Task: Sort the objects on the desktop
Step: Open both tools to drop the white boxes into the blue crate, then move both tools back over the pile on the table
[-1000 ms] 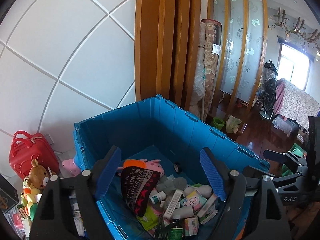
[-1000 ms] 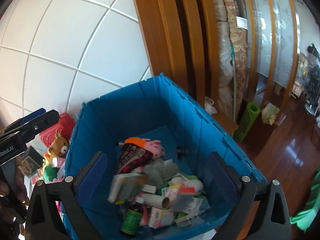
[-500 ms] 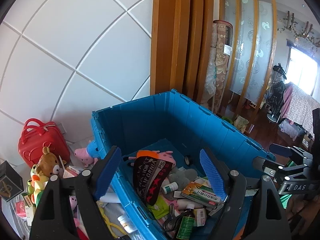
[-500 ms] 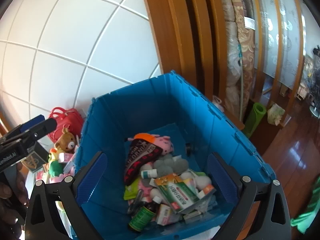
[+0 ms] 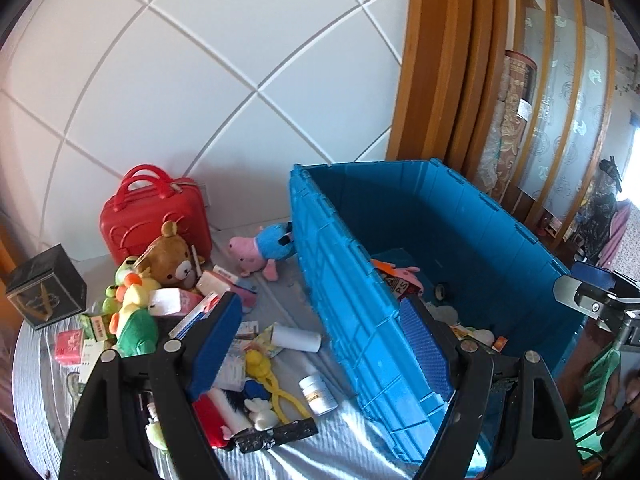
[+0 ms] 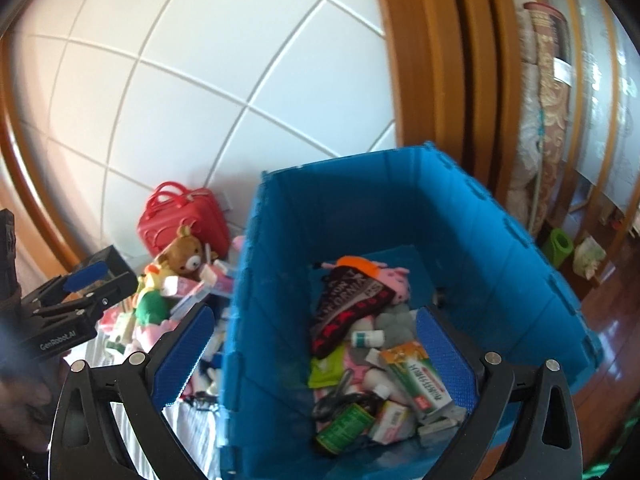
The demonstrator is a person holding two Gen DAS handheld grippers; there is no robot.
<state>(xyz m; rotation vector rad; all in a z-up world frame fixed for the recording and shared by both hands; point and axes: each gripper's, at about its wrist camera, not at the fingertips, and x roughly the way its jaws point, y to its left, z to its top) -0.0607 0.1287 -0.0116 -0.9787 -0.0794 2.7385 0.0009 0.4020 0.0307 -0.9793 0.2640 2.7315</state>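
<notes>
I am working with both tongs spread wide and holding nothing, so the step in hand looks like picking the next loose thing off the desk for the bin [image 5: 348, 312]. To do it well I am judging that I should commit one tong to one item, coming down from above with the jaws straddling it, and keep the other tong clear of the bin's wall so the two do not knock together.

The bin is the biggest thing here: its near wall is running between the fingers of my left tongs [image 5: 320, 344], so they are straddling the rim, one finger over the desk and one inside. My right tongs [image 6: 316, 360] are hanging over the bin's inside, above the heap of boxes and bottles already in it.

Left of the bin, the desk [image 5: 36, 384] is crowded. The red case [image 5: 154, 220] is standing at the back by the wall, well apart from both tongs. The bear [image 5: 170, 256] is sitting just in front of it. Nearer, the white roll [image 5: 296, 338] and the pill bottle [image 5: 318, 394] are lying between my left fingers, close to the bin's wall. They are the easiest reach, I think, though the wall is leaving little room beside the bottle.
</notes>
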